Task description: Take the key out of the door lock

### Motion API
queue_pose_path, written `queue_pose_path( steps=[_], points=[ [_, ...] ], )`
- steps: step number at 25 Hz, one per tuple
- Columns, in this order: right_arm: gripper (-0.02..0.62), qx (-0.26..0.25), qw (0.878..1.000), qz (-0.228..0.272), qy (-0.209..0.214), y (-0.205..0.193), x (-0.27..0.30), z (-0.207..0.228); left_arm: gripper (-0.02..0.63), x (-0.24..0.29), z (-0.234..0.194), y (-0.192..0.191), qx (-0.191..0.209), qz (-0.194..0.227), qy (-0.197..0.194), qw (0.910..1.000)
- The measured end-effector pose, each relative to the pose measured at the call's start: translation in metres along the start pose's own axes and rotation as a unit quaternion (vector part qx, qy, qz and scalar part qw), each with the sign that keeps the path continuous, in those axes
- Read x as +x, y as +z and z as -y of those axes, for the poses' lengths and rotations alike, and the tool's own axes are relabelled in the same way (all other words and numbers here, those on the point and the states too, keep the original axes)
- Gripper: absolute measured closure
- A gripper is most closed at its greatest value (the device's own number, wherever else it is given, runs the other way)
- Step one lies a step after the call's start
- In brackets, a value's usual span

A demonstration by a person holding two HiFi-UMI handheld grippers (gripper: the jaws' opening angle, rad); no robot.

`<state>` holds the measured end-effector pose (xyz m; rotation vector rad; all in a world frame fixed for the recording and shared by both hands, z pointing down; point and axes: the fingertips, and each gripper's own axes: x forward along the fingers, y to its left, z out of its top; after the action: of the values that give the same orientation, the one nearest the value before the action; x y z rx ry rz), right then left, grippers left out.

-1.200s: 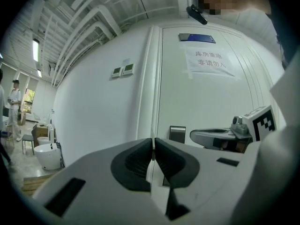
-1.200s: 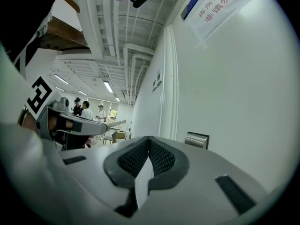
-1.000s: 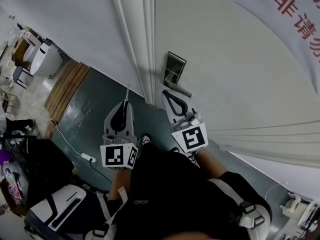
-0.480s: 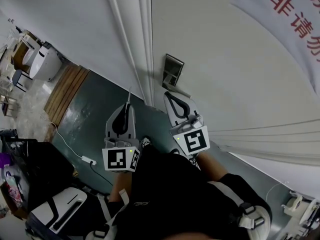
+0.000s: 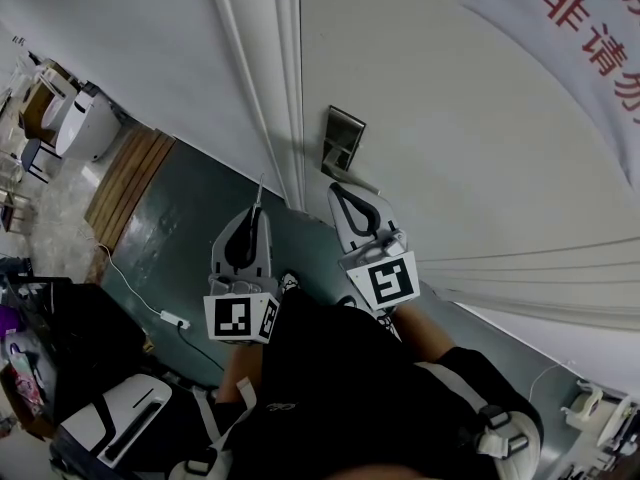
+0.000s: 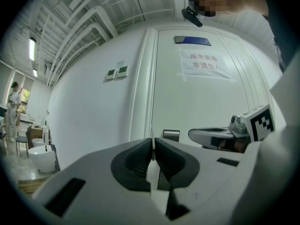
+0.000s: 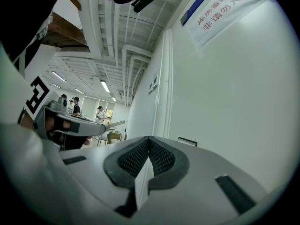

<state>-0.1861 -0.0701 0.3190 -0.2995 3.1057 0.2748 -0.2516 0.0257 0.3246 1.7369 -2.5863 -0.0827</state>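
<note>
The door's metal lock plate point(image 5: 343, 138) with its lever handle point(image 5: 352, 180) sits just beyond both grippers; it also shows as the lock plate point(image 6: 171, 135) in the left gripper view and the lock plate point(image 7: 187, 141) in the right gripper view. My left gripper point(image 5: 257, 210) is level, left of the door frame, shut on a thin metal blade that looks like the key point(image 5: 259, 186). The key's tip point(image 7: 117, 123) pokes out of it in the right gripper view. My right gripper point(image 5: 334, 188) is shut and empty, its tip just below the handle.
A paper notice point(image 5: 575, 23) with red characters hangs on the door. The white door frame point(image 5: 285, 88) runs between the grippers. Wall switches point(image 6: 117, 72) are left of the frame. A wooden pallet point(image 5: 130, 178), white fixtures point(image 5: 85, 118) and a floor cable point(image 5: 175, 318) lie left.
</note>
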Motion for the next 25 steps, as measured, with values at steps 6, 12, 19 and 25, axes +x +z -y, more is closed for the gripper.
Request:
queue_pose_path(
  steps=[6, 12, 19, 25],
  points=[
    [0.588, -0.006, 1.0, -0.002, -0.003, -0.001, -0.002, 0.002, 0.571, 0.002, 0.005, -0.002, -0.003, 0.0, -0.009, 1.0],
    [0.588, -0.007, 1.0, -0.009, -0.007, -0.006, -0.004, 0.003, 0.571, 0.003, 0.006, -0.005, -0.01, -0.005, -0.013, 0.9999],
    [0.588, 0.0, 1.0, -0.008, 0.001, -0.005, -0.007, 0.002, 0.57, 0.004, 0.011, -0.004, -0.011, -0.003, -0.02, 0.9997],
    [0.588, -0.004, 1.0, -0.016, 0.002, -0.009, -0.009, 0.002, 0.571, 0.003, 0.011, -0.007, -0.016, -0.004, -0.022, 0.9996]
  ],
)
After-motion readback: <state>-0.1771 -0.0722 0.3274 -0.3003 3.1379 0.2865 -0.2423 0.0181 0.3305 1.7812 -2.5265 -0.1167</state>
